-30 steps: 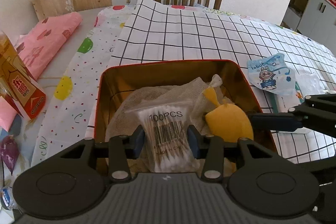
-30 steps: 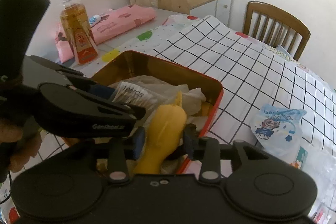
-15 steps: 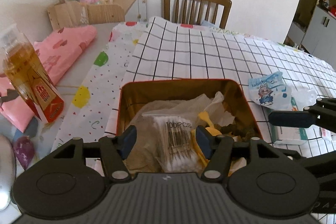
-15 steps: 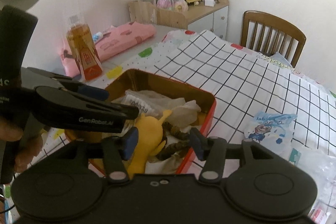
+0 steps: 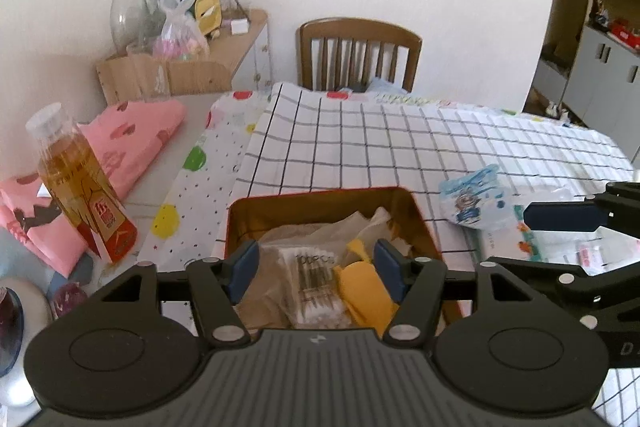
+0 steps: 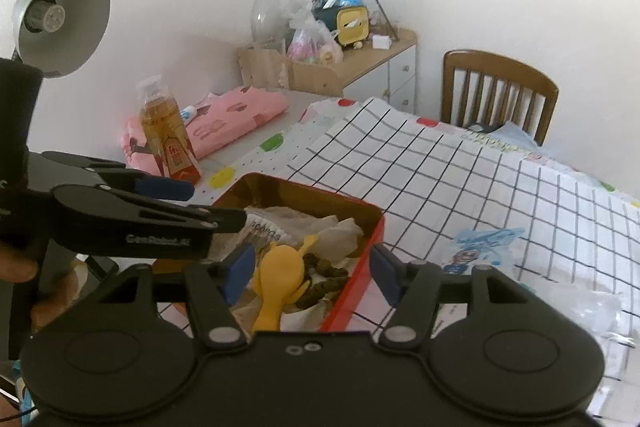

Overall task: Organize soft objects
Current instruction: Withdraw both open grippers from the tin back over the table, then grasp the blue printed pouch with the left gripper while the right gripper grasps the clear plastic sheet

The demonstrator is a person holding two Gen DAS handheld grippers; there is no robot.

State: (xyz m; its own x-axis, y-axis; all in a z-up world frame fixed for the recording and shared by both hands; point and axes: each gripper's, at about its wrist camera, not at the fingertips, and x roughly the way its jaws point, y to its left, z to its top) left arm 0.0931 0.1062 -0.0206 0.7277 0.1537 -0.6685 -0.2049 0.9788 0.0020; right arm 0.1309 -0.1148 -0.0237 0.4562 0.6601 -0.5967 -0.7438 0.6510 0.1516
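A red tin box [image 5: 420, 217] [image 6: 372, 227] sits on the checked tablecloth. Inside lie a cotton-swab pack [image 5: 316, 287] [image 6: 266, 230], a yellow soft toy [image 5: 366, 293] [image 6: 280, 273], white gauze [image 5: 320, 231] and a dark brown piece [image 6: 326, 287]. My left gripper [image 5: 316, 273] is open and empty, raised above the box's near side. My right gripper [image 6: 310, 273] is open and empty, above the box's near right corner. Each gripper shows in the other's view, the right one at the right [image 5: 560, 217] and the left one at the left [image 6: 160, 203].
A blue cartoon packet [image 5: 476, 205] [image 6: 478, 247] and clear plastic packs [image 5: 560, 251] lie right of the box. A tea bottle [image 5: 80, 183] [image 6: 166, 139] and pink cloth [image 5: 132, 135] stand left. A chair [image 5: 358, 55] is at the far edge. A lamp [image 6: 60, 19] is upper left.
Both grippers opened, let go of the swab pack and the yellow toy in the box, and pulled up and back.
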